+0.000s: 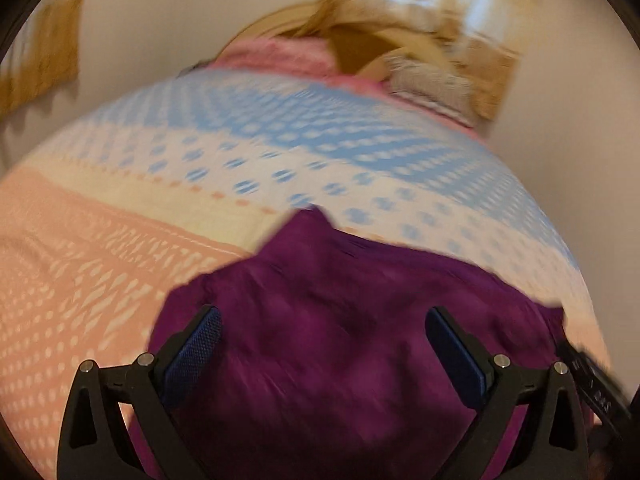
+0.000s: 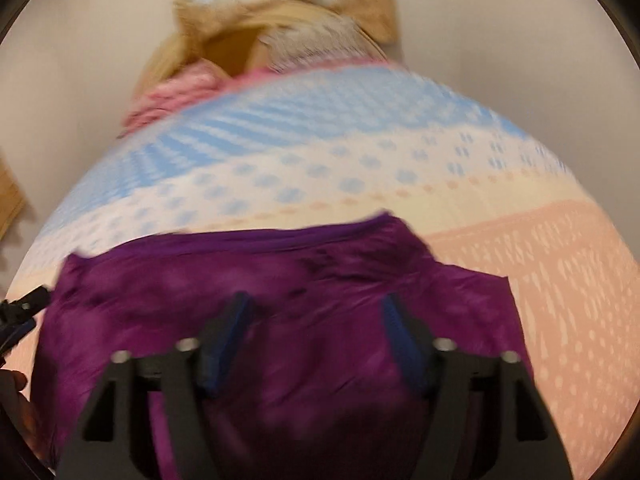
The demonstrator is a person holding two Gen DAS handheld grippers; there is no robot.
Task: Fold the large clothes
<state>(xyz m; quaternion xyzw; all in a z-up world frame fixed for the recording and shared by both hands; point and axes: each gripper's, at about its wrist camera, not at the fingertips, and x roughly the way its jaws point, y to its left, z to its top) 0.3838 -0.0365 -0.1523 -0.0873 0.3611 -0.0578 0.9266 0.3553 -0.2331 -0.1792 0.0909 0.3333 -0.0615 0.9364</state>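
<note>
A purple garment (image 1: 320, 320) lies bunched on the near part of a bed with a pink, cream and blue patterned cover (image 1: 240, 152). My left gripper (image 1: 322, 316) is open above the garment, its blue-padded fingers wide apart with nothing between them. In the right wrist view the same purple garment (image 2: 304, 280) lies below my right gripper (image 2: 316, 304), which is also open and empty. The other gripper (image 2: 24, 312) shows at the left edge of the right wrist view, and at the right edge of the left wrist view (image 1: 588, 380). Both views are motion-blurred.
A pink cloth (image 1: 280, 56) and a grey-white cloth (image 1: 432, 80) lie at the far end of the bed by a light wooden headboard (image 1: 360, 44). Pale walls flank the bed. The bed cover (image 2: 520, 260) extends to the right.
</note>
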